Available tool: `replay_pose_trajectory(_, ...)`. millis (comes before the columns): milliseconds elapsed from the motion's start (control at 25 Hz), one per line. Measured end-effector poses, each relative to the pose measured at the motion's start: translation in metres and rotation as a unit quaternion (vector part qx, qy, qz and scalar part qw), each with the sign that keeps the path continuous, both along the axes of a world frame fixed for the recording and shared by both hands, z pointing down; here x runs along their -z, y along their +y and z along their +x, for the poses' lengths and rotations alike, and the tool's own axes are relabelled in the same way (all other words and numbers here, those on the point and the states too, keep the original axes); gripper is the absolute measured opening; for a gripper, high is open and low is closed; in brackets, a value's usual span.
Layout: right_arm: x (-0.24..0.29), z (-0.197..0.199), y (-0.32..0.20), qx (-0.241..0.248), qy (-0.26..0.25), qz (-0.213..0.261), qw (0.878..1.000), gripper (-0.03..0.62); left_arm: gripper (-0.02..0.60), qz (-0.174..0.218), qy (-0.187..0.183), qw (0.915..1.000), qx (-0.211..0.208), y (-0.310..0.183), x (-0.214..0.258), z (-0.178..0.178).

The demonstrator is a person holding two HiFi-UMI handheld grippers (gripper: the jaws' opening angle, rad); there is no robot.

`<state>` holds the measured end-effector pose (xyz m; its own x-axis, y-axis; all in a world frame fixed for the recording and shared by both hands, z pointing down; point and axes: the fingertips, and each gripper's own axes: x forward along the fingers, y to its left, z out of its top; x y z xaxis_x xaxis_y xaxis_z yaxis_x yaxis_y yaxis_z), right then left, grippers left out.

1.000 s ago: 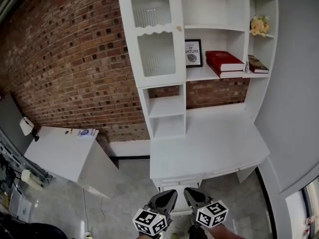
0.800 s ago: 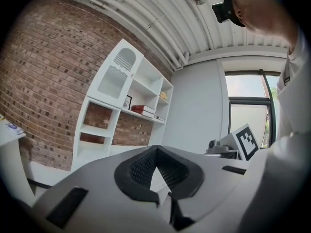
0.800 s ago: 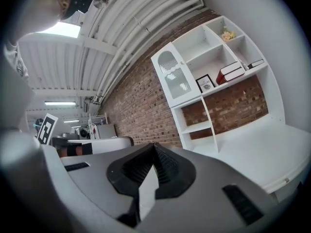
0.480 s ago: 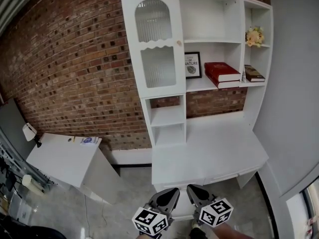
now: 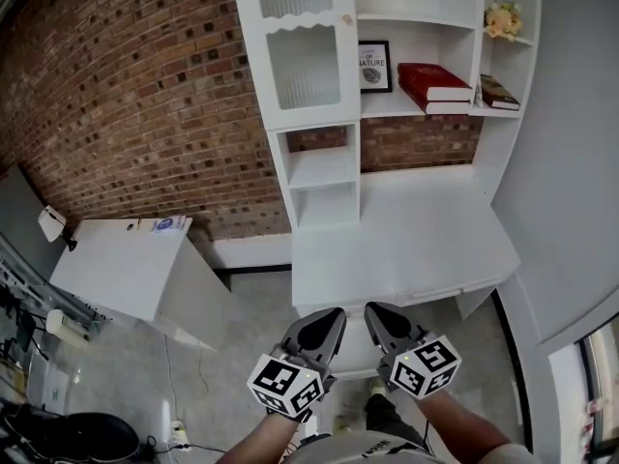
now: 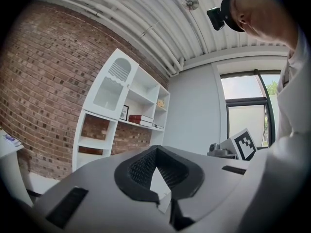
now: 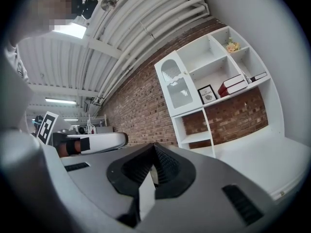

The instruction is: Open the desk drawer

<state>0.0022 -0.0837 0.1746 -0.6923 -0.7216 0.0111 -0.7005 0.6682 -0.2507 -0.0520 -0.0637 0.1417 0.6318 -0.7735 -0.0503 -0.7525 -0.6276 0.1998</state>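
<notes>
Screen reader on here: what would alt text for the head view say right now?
Two grey hand-held grippers, the left gripper and the right gripper, hover side by side, both shut, in front of the white desk. On it a white shelf unit stands against a red brick wall, with red books on one shelf.

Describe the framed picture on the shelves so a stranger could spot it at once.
Start at the white shelf unit against the brick wall. On the shelf right of its glass-fronted door stands the framed picture. It alone is upright and black-framed; the red books beside it lie flat.
</notes>
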Motion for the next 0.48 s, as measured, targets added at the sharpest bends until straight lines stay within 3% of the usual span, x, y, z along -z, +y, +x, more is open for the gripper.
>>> replay_pose_trajectory(480, -0.007, -0.011, -0.004, 0.005, 0.006, -0.002, 1.0, 0.017, 0.012, -0.007, 0.006, 0.9999, 0.009, -0.007, -0.007, -0.011)
